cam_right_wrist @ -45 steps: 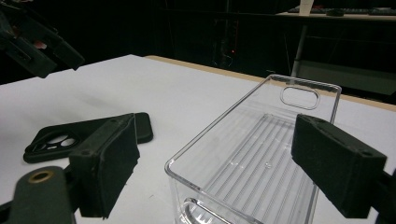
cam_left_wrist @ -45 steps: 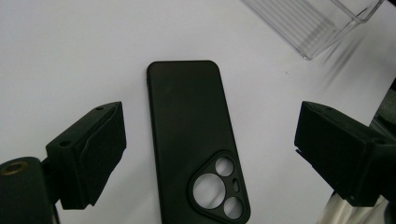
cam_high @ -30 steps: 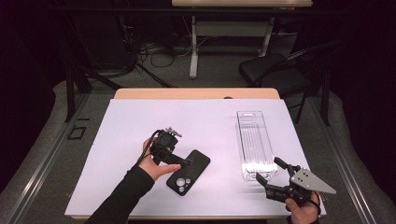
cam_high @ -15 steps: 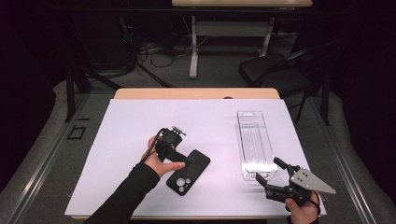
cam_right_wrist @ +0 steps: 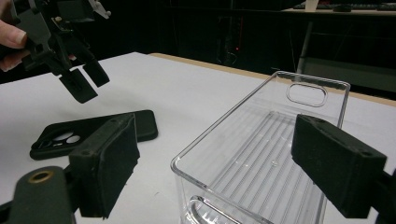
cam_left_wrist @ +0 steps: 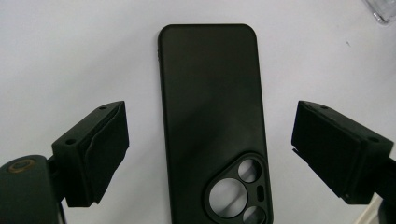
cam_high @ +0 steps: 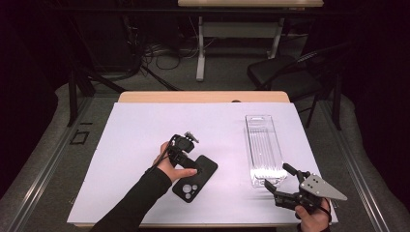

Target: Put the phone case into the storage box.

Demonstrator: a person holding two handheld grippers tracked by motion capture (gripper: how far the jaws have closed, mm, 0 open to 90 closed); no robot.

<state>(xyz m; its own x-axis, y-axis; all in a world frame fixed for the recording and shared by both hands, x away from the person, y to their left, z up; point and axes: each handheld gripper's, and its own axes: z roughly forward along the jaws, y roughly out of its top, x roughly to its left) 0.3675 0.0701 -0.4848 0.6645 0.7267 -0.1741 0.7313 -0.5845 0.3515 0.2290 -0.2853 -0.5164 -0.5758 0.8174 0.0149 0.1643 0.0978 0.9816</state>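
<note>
Since a second ago the left tongs (cam_high: 189, 166) have shifted a little toward the case (cam_high: 195, 179) and sunk closer to it; the right tongs (cam_high: 279, 186) have kept their place, and the case and the bin (cam_high: 263, 150) lie where they lay.

In the left gripper view the left tongs (cam_left_wrist: 210, 154) stand wide open, one jaw at each side of the case (cam_left_wrist: 210, 107) with white counter (cam_left_wrist: 70, 56) showing between each pad and the case's long edges. Nothing is gripped. The right gripper view shows those tongs (cam_right_wrist: 84, 79) hanging above the case (cam_right_wrist: 93, 133), clear of it.

The case is black and lies flat on the counter (cam_high: 125, 145), back up, its round camera cut-outs at the end nearer the person. It sits left of centre, well apart from the bin.

The right tongs (cam_right_wrist: 224, 172) are also wide open and hold nothing. They are at the near right of the counter, pointing at the near end of the bin (cam_right_wrist: 261, 158), just short of it. The bin is clear plastic, long and narrow, with a ribbed floor and a handle slot in its far wall.
</note>
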